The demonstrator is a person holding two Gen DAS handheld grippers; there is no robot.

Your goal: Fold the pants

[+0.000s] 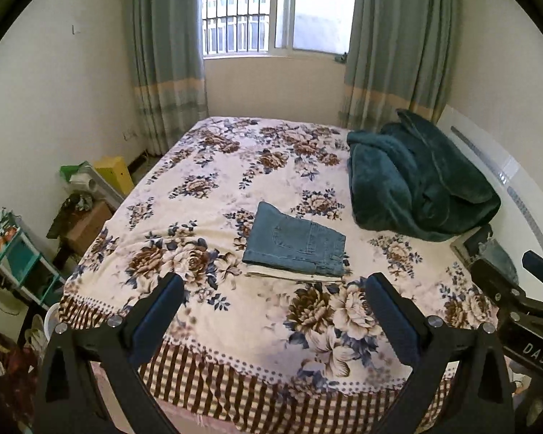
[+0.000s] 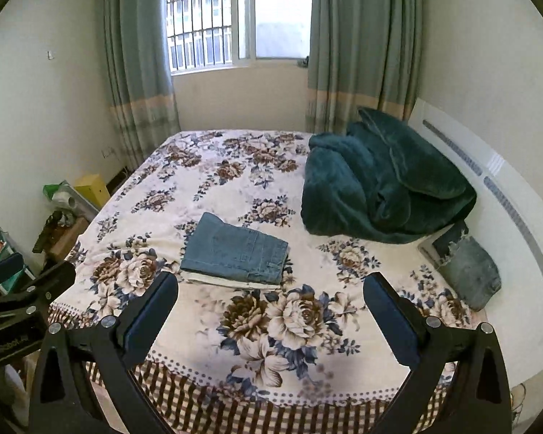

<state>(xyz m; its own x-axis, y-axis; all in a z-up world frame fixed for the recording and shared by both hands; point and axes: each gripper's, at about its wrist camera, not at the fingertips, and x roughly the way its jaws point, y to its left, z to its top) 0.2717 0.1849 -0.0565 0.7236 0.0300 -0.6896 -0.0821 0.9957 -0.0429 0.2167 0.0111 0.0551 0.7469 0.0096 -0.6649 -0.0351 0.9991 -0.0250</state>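
Already your blue denim pants [image 1: 295, 247] lie folded in a neat rectangle on the flowered bedspread [image 1: 206, 166], so with both grippers wide open and empty, little seems left.

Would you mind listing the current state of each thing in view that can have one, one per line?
Left hand-held gripper: open, holding nothing, above the near edge of the bed.
Right hand-held gripper: open, holding nothing.
Blue jeans: folded into a flat rectangle, lying on a folded cream garment.
Dark green blanket: bunched in a heap by the headboard.
Curtains: drawn apart.
Floral bedspread: spread over the bed.
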